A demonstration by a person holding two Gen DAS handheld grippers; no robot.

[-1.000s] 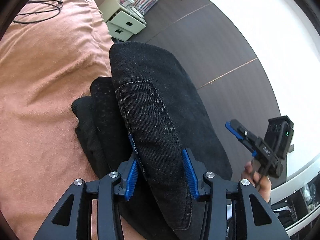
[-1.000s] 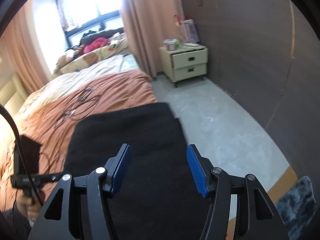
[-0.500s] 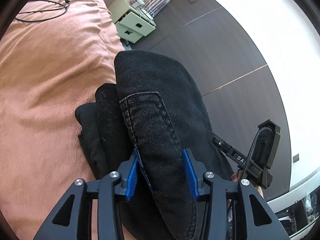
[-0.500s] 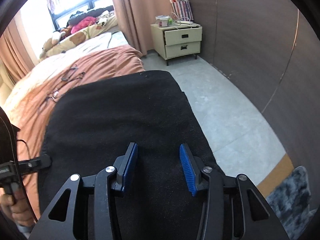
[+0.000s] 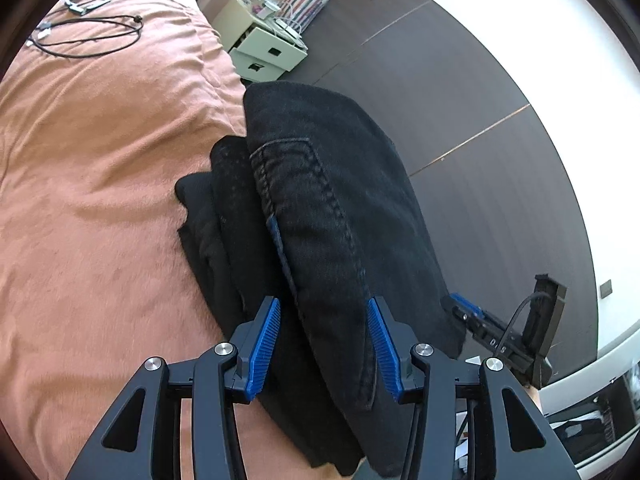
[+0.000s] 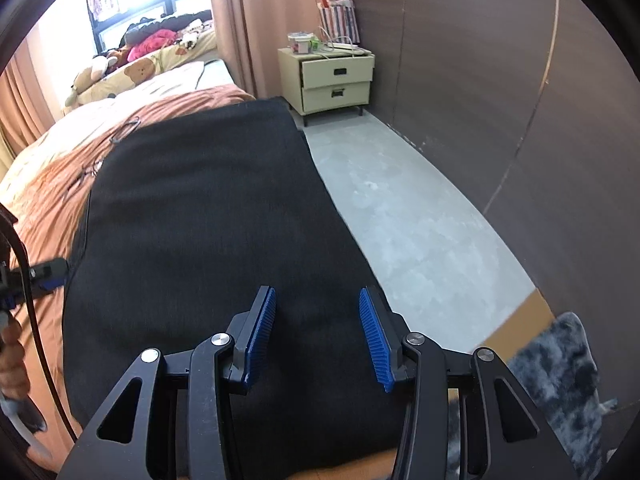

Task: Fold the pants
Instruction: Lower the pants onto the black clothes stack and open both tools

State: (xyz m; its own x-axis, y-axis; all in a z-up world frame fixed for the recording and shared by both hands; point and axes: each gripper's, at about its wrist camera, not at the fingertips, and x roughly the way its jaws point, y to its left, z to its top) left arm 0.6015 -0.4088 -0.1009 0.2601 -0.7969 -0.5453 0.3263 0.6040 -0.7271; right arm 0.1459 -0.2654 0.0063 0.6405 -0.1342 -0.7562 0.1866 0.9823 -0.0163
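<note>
Black denim pants (image 5: pixel 332 216) lie folded in a thick stack at the edge of the bed, a stitched back pocket on top. My left gripper (image 5: pixel 323 342) is open, its blue pads on either side of the top fold's near end. In the right wrist view the pants (image 6: pixel 200 220) show as a flat black rectangle, and my right gripper (image 6: pixel 316 330) is open, low over their near edge. The right gripper also shows in the left wrist view (image 5: pixel 464 308) at the pants' right edge. The left gripper's tip shows in the right wrist view (image 6: pixel 52 270) at the pants' left side.
The bed has a salmon blanket (image 5: pixel 100 160) with a black cable (image 5: pixel 92 36) on it. A cream nightstand (image 6: pixel 332 80) stands by the dark wall panels. Grey floor (image 6: pixel 420 220) runs beside the bed, with a grey fuzzy rug (image 6: pixel 560 380) near me.
My left gripper's jaws have spread wider and let go of the top fold. My right gripper has moved forward and lower over the pants, toward their near edge.
</note>
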